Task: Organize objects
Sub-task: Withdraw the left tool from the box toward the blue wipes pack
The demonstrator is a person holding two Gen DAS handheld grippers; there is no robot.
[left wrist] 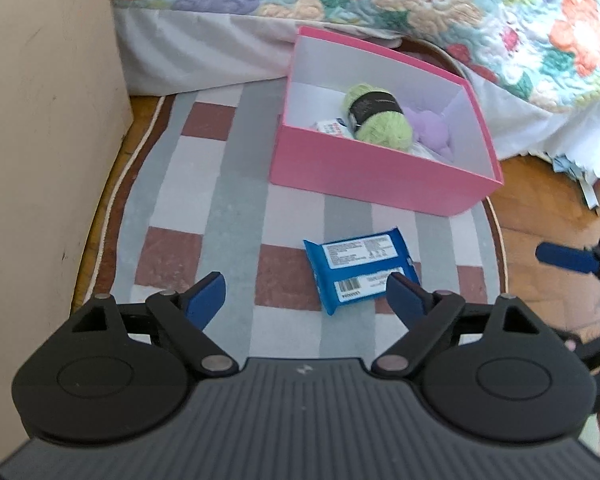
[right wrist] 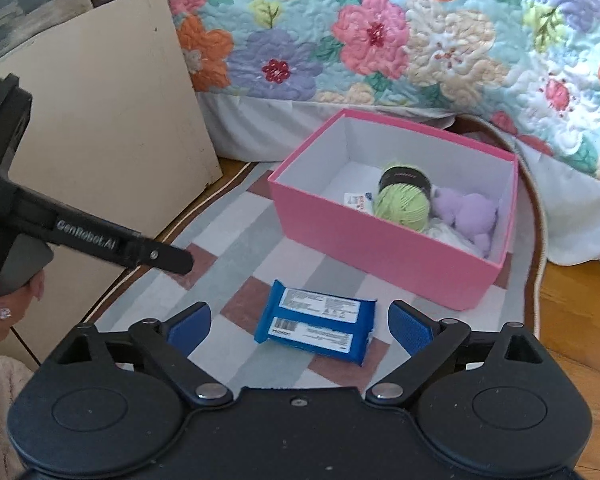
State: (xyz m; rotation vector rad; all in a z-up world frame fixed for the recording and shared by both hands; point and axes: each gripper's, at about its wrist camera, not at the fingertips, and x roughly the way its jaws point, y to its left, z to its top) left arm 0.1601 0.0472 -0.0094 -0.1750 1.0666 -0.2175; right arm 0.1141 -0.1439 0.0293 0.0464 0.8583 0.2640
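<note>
A blue packet [right wrist: 315,326] lay label-up on the checked rug [right wrist: 236,236], just in front of an open pink box [right wrist: 380,258] holding green yarn [right wrist: 402,204]. Both the right gripper [right wrist: 300,326] and left gripper [left wrist: 304,300] stood wide open, empty. Only the right view showed a hand [right wrist: 4,312] holding the left gripper.

The blue packet [right wrist: 317,323] lies flat on the checked rug [right wrist: 236,248], label side up, with two white printed panels and a barcode visible. It sits just in front of the pink box [right wrist: 372,258], apart from it. The box is open-topped, white inside, and rests on the same rug. Inside the box: a ball of green yarn [right wrist: 404,202] with a black band, a lilac soft item [right wrist: 466,212] beside it, and a white packet [right wrist: 356,199] partly hidden under the yarn.
</note>
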